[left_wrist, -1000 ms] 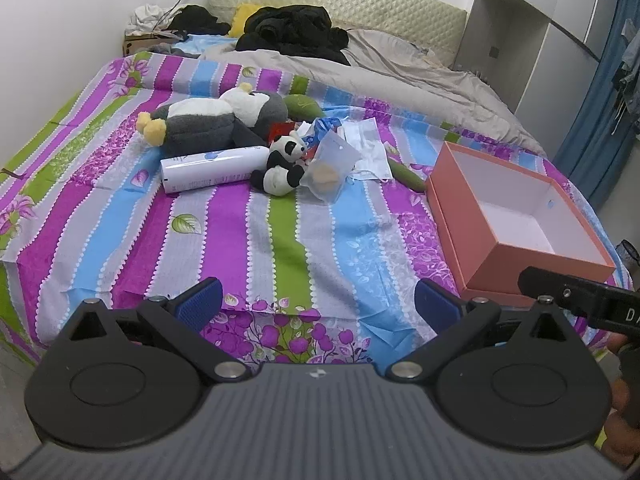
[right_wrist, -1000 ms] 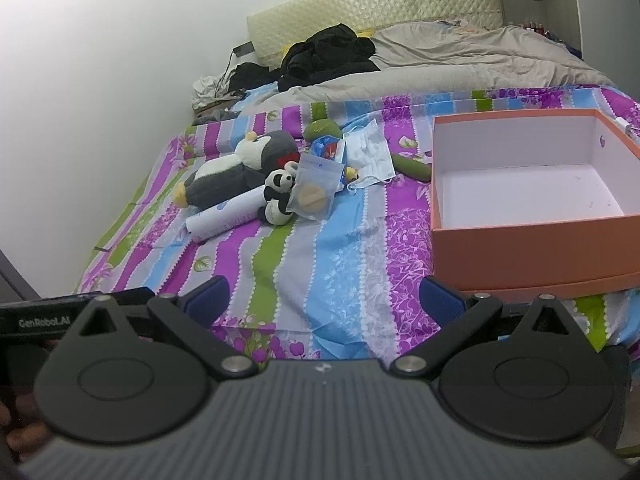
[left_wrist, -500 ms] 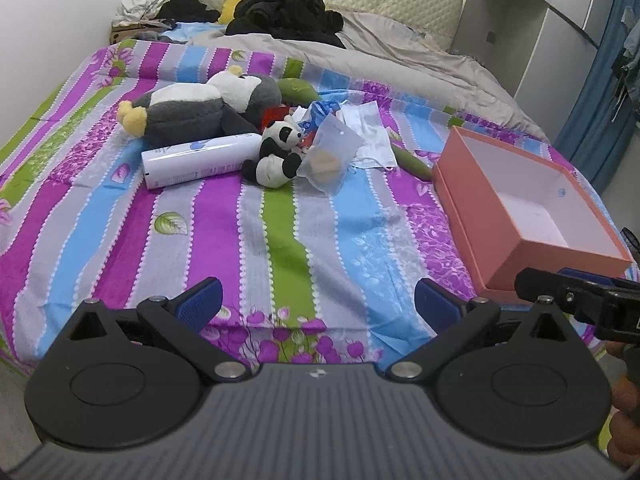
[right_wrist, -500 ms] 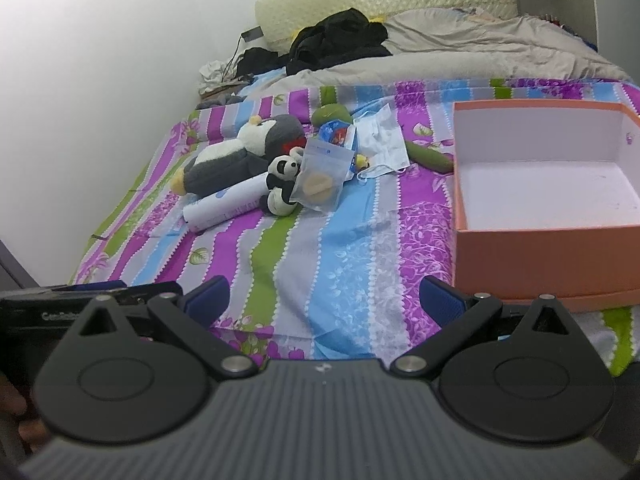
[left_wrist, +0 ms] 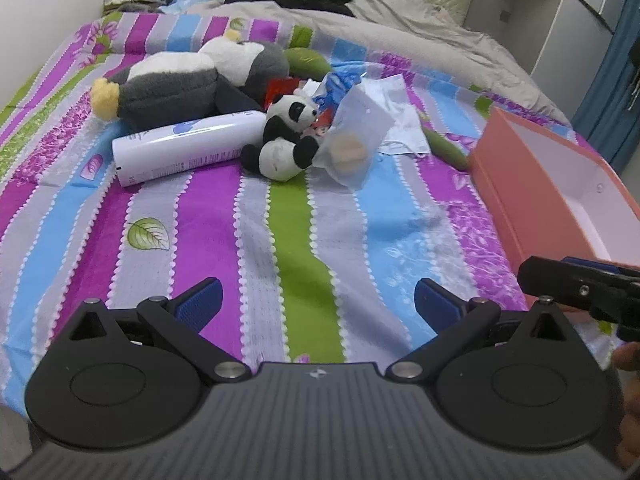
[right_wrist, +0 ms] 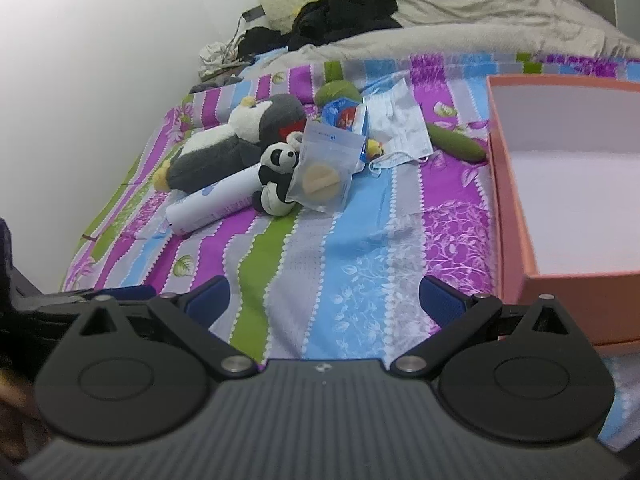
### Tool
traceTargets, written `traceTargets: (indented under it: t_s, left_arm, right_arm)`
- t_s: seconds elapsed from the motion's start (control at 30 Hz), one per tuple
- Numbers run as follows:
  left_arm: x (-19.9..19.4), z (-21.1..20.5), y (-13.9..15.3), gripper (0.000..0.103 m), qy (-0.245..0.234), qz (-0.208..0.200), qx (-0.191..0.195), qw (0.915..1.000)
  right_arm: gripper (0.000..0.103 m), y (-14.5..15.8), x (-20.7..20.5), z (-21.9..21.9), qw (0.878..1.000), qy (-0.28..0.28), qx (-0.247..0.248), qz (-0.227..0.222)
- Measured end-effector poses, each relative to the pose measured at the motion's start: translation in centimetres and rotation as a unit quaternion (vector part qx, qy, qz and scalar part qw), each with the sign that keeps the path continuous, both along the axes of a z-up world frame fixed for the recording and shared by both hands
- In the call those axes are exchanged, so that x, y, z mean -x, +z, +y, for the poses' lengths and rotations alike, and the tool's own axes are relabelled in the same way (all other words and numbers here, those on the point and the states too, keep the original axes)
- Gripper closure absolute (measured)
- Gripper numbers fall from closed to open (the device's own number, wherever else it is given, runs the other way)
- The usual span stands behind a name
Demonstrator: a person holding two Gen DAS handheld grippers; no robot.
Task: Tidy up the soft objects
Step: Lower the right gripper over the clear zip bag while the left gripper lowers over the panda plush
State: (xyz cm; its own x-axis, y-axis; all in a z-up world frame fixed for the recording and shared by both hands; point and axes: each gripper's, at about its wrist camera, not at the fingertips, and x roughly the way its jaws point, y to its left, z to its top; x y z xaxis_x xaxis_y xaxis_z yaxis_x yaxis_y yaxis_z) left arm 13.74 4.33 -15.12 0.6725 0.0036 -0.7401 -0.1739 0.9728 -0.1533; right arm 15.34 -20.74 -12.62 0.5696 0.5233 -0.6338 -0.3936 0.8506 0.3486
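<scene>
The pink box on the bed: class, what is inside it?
The pink box shows only a bare white floor and walls; its near wall hides the front strip of floor.

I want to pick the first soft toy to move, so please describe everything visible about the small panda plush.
The small panda plush is a fluffy black and white toy: white head and belly, black ears, eye patches, arms and legs. It sits slumped on the striped bedspread, its head turned towards the orange box. The white tube lies against its one side, and the clear pouch leans on the other. The big penguin plush lies behind it. No claw touches it.
</scene>
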Motion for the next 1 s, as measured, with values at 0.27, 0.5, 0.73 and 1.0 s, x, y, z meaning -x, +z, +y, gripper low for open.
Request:
traceTargets:
  t_s: [0.27, 0.5, 0.73, 1.0]
  left_arm:
    - [-4.6, 2.5, -2.4, 0.001, 0.015, 0.008, -0.007, 0.9998]
    - [-8.5, 4.0, -4.4, 0.008, 0.004, 0.005, -0.033, 0.9994]
    - [-12.5, 5.1, -6.7, 0.015, -0.009, 0.002, -0.050, 0.9987]
    - [-15.8, 5.6, -7.5, 0.015, -0.037, -0.029, -0.074, 0.9962]
  right_arm:
    - [0.000, -1.6, -4.6, 2.5, 1.000, 0.008, -0.010, 0.025]
    - [0.002, -3.3, -9.0, 5.1, 0.999, 0.010, -0.018, 0.046]
    - [0.009, -5.3, -13.3, 7.4, 0.997, 0.003, -0.034, 0.066]
    - [0.015, -7.3, -17.2, 10.1, 0.995, -0.014, -0.043, 0.094]
